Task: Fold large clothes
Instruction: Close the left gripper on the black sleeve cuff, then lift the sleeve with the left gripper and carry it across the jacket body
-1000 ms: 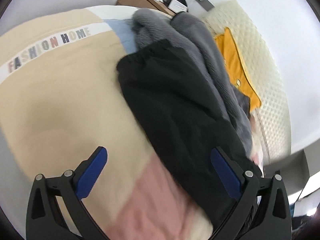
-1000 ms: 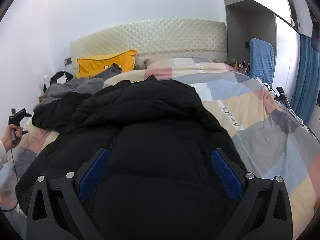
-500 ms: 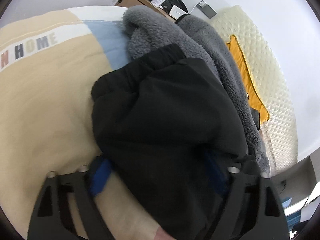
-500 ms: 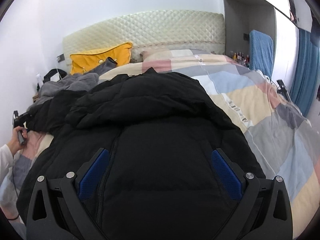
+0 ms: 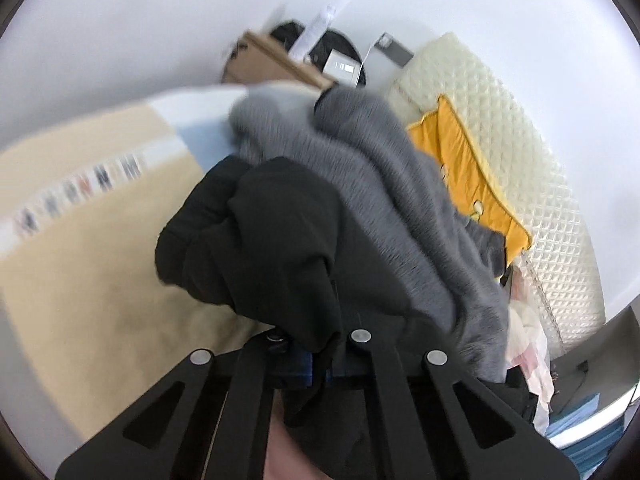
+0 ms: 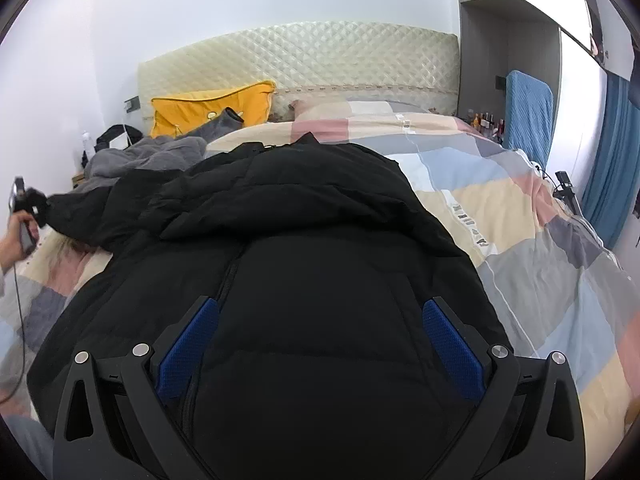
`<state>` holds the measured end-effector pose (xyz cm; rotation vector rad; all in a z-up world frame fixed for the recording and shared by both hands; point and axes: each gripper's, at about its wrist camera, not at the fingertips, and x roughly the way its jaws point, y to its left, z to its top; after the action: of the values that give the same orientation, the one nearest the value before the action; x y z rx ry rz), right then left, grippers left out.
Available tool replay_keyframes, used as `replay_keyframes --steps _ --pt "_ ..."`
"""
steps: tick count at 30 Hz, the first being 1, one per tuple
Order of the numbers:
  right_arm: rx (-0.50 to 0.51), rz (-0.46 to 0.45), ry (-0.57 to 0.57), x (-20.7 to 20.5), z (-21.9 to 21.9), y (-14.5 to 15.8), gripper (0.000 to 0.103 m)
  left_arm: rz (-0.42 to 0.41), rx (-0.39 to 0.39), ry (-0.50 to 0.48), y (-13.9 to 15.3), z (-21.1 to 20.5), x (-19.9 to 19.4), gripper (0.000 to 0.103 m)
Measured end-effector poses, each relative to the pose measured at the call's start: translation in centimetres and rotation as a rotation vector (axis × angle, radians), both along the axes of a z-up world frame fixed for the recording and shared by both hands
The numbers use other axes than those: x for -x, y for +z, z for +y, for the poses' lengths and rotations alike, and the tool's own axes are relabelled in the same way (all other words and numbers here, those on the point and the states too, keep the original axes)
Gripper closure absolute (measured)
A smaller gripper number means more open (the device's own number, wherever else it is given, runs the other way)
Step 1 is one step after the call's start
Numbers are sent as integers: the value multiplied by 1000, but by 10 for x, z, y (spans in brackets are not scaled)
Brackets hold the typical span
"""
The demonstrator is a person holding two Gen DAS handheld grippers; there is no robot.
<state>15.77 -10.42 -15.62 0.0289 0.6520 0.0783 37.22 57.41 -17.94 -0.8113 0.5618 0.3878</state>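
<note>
- Both fisheye views are bright, lit by soft, even daylight; straight lines bow toward the dark circular rims.
- Left wrist view is smeared by motion blur: the lettering on the bedspread (image 5: 84, 184) is unreadable.
- Right wrist view is sharp; brightest glare beside the blue curtain (image 6: 612, 152).
- The black jacket (image 6: 320, 280) shows little detail.

The left gripper's (image 5: 318, 364) blue pads are almost wholly buried under the black jacket's sleeve (image 5: 276, 248). Lettering on the quilt (image 5: 80, 188) is smeared — unreadable. In the right wrist view the jacket's hem runs off the bottom edge — bottles (image 6: 486, 122) beyond the quilt's far right corner are too small to identify.
</note>
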Motion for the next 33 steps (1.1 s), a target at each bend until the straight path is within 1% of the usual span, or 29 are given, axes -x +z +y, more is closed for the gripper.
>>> replay_keyframes --steps 1,2,4,5,9,12,13,17,20,21,23,24,25,28,30,33 --pt "-2 0 3 1 -1 1 0 -10 -12 5 12 -1 8 100" --pt "-5 0 9 3 -3 2 0 -38 -28 13 28 -3 19 101" --pt "-20 -5 25 7 -7 5 0 -50 -48 16 47 -10 32 101" --pt "-25 -8 35 9 -8 7 0 -52 -53 16 54 -12 33 101" --pt "-18 -24 61 15 -13 12 0 -79 -63 27 91 -31 57 101" --pt "-23 -42 84 21 -18 14 0 -93 -89 14 119 -51 64 101" --pt "-17 -46 88 22 -19 14 0 -94 -95 9 122 -57 63 101" --pt "-30 -51 119 23 -27 16 0 -77 -161 -9 156 -87 64 101" --pt "-30 -68 132 23 -33 20 0 -83 -202 -28 177 -111 66 101" --pt "-32 -74 135 23 -35 22 0 -87 -227 -39 189 -123 65 101" --pt "-30 -91 136 22 -41 24 0 -86 -272 -54 201 -141 62 101" --pt "-33 -94 135 22 -45 24 0 -85 -313 -70 210 -157 60 101" --pt "-39 -95 135 23 -48 24 0 -85 -336 -85 213 -168 59 101" --pt "-94 -92 125 25 -65 24 0 -106 -410 -151 231 -212 57 101" --pt "-114 -98 125 27 -71 26 0 -123 -449 -188 241 -240 54 101" --pt "-122 -125 125 31 -81 32 0 -153 -483 -247 251 -281 50 101"
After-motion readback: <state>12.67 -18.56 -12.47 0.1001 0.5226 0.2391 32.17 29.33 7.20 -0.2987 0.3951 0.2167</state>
